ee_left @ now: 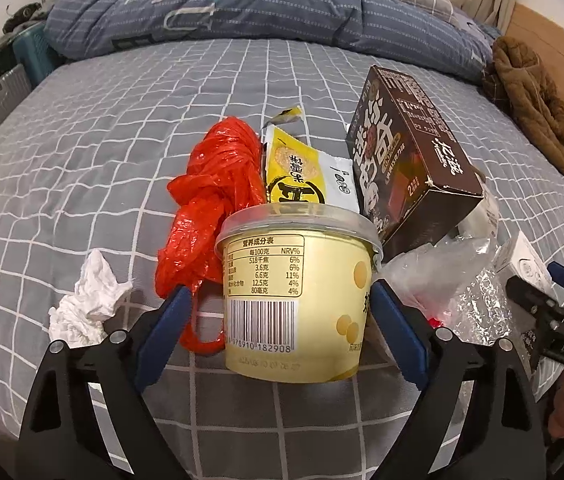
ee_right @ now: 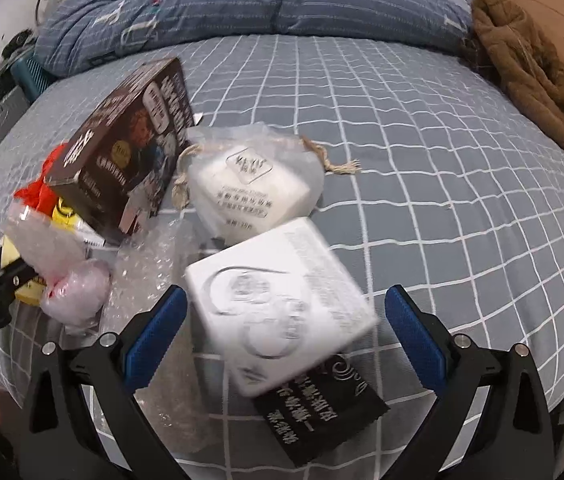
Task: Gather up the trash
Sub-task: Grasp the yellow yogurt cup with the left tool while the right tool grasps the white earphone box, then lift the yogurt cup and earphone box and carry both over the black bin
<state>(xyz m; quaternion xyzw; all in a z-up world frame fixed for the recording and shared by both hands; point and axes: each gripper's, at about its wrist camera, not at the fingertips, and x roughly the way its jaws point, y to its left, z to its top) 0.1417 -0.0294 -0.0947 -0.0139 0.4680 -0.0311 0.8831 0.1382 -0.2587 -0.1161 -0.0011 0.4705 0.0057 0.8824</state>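
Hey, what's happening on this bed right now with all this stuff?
A person is gathering trash off the grid-patterned bed with two handheld claws. The left claw straddles a yellow cup, open and not gripping it. The right claw is open around a white box. A brown carton, red plastic bag and crumpled tissue lie nearby.

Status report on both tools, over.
Left tool open around yellow cup, pads clear. Right tool open around white box. Nothing blocking.
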